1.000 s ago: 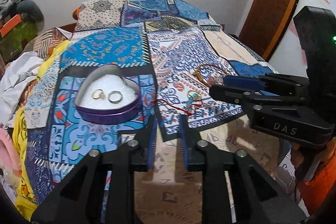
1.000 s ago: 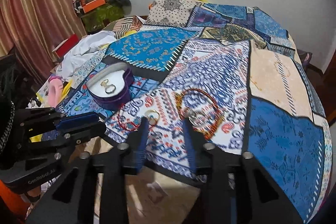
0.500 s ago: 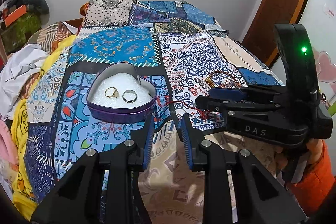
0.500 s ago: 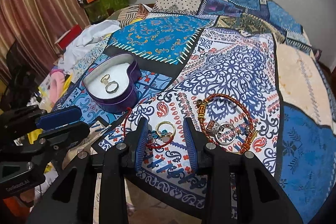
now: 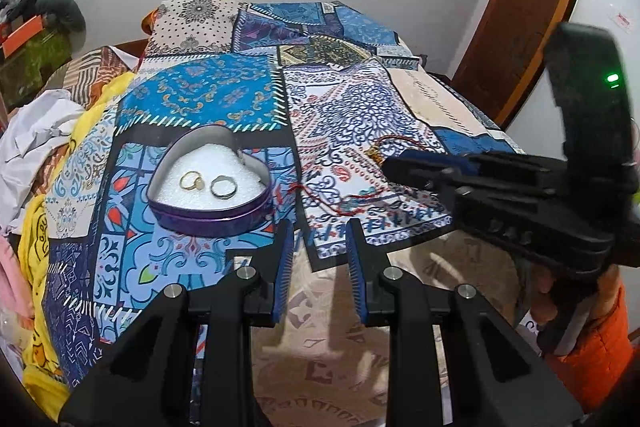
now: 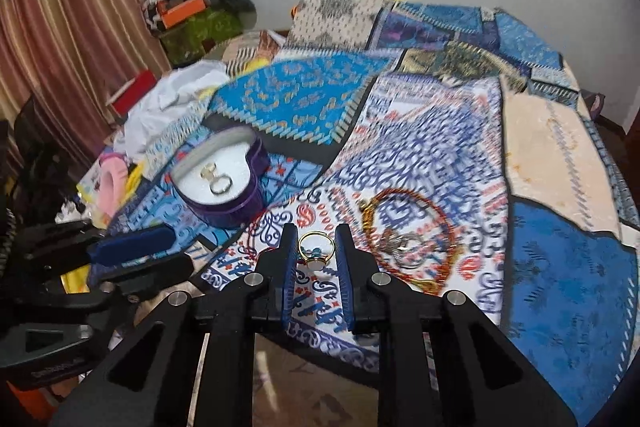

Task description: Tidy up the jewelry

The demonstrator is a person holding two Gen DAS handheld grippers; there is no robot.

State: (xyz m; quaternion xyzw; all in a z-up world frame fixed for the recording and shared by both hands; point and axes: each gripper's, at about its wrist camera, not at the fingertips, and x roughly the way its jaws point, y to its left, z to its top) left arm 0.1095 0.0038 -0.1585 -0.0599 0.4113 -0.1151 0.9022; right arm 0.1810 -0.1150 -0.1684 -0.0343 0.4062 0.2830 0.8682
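Observation:
A purple heart-shaped tin with white lining sits on the patterned bedspread and holds two rings. My right gripper is open, its jaws on either side of a gold ring lying on the cloth. A red-and-gold bracelet with a silver piece inside lies just right of it. A thin red thread lies between tin and bracelet. My left gripper is open and empty, near the bed's front edge, below the tin.
The bed's front edge drops to a beige patterned floor. Piled clothes and a pink item lie at the bed's left side. A wooden door stands far right.
My right gripper has moved forward and down so its jaws now flank the gold ring. My left gripper has shifted slightly; the tin sits a little farther left in its view.

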